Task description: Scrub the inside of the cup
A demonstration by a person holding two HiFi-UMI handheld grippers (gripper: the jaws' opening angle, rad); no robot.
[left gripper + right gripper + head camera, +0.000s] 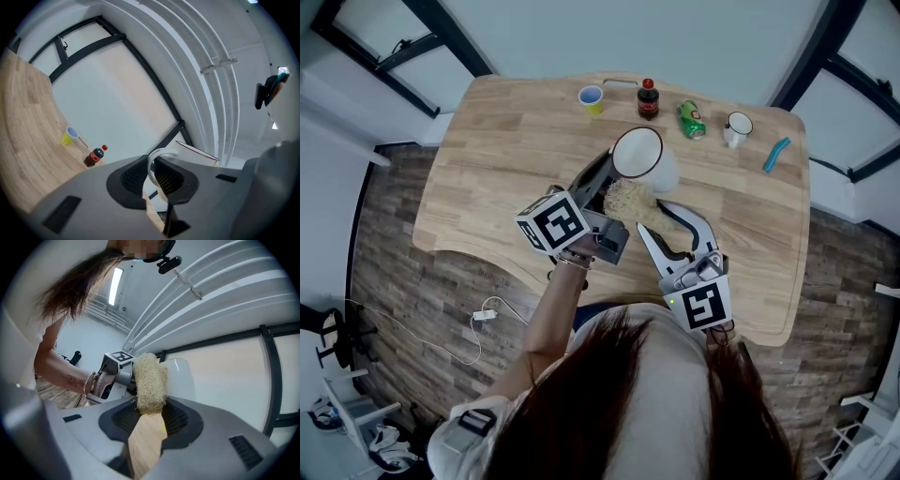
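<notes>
Grey left claw (149, 173), square-marker cube (553, 223), wrist bracelet (88, 383)

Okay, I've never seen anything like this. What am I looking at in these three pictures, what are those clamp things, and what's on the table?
There is no robot: a person holds a two-jaw gripper in each hand. One picture looks down from a camera on the person's head, and the other two come from cameras riding on the grippers. The left gripper is shut on the handle of a white cup. The right gripper is shut on a loofah scrubber, close beside the cup, not inside it. On the wooden table are a yellow cup, a cola bottle, a green can, a small white mug and a blue object.
</notes>
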